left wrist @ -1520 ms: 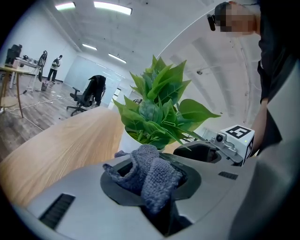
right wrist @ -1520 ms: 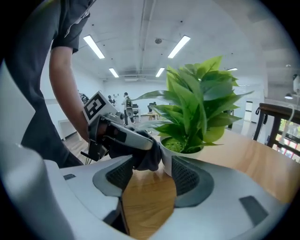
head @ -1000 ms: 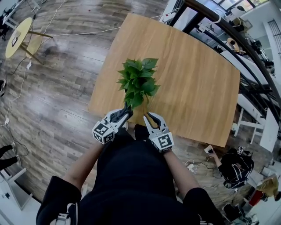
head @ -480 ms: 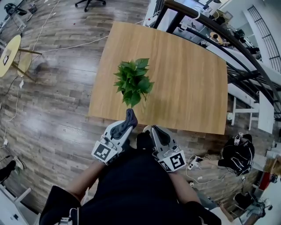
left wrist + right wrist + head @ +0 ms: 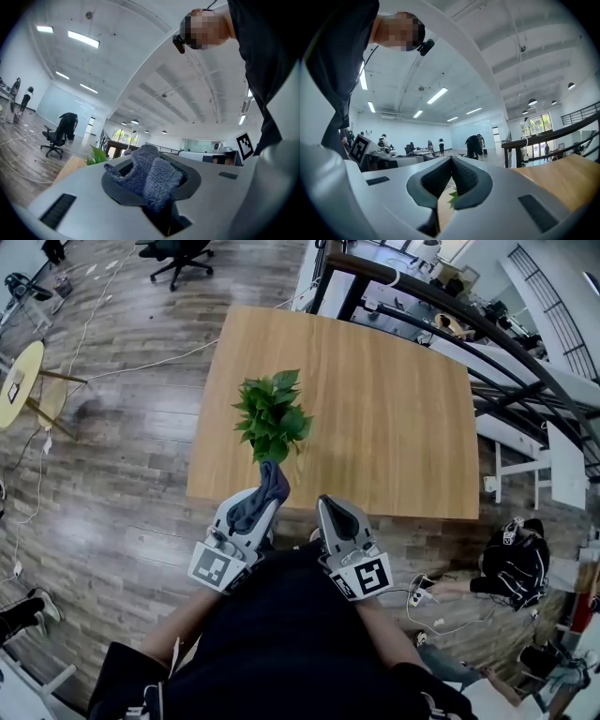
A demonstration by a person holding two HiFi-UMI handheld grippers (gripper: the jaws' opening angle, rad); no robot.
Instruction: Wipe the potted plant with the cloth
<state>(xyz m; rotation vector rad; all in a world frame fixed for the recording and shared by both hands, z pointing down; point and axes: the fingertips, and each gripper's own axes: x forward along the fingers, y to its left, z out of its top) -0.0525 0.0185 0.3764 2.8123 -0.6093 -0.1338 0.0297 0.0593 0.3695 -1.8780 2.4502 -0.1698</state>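
**Cloth gripped, plant not yet touched**

Left tool [image 5: 270, 482] is clamped on the grey cloth [image 5: 261, 499], bunched at the tips, likely for wiping leaves. Potted plant [image 5: 272, 418] stands upright on the tabletop [image 5: 394, 409], near its front edge. Right tool [image 5: 327, 502] has jaws together, empty. No legible text, only square markers.

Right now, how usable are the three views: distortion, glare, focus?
Head view: even light, sharp, heavy fisheye bowing the table edges, sheen on the floor. Left gripper view: black round vignette, cloth crisp, room beyond curved. Right gripper view: same vignette, shut right claw sharp, ceiling lights bright without flare.
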